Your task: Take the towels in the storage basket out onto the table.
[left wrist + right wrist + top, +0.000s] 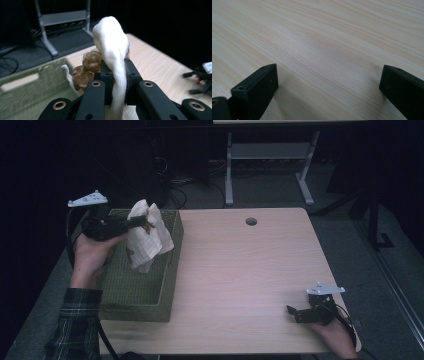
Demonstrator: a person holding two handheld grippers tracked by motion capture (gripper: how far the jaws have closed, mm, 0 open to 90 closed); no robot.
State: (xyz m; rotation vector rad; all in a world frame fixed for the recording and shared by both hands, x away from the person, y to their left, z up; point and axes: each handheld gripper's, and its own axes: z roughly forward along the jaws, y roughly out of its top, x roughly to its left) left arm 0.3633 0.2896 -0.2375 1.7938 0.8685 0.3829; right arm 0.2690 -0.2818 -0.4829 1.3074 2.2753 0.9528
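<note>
White cloth with brown printed patches [146, 237], soft and crumpled, hangs in the air above the olive-green woven rectangular basket [145, 292]. Its upper fold is pinched between the fingers of the left gripper [142, 222]; the rest droops below and past the fingertips toward the basket's inside, not clearly touching it.

In the left gripper view the cloth [112, 50] runs up through the clenched jaws as a thick white roll and bulges above the fingertips [106, 71]. The brown patches bunch just to one side of them. The left gripper [117, 72] is clamped tight on the fabric.

The basket sits at the left edge of the pale wooden table [240, 270], beneath the left hand [92, 255].

The right gripper [295, 312] rests low at the table's near right corner, well apart from cloth and basket, in the right hand [332, 332]. Its fingers [254, 87] are spread wide with bare wood grain [319, 50] between them. Whether they touch the tabletop is hard to say.
</note>
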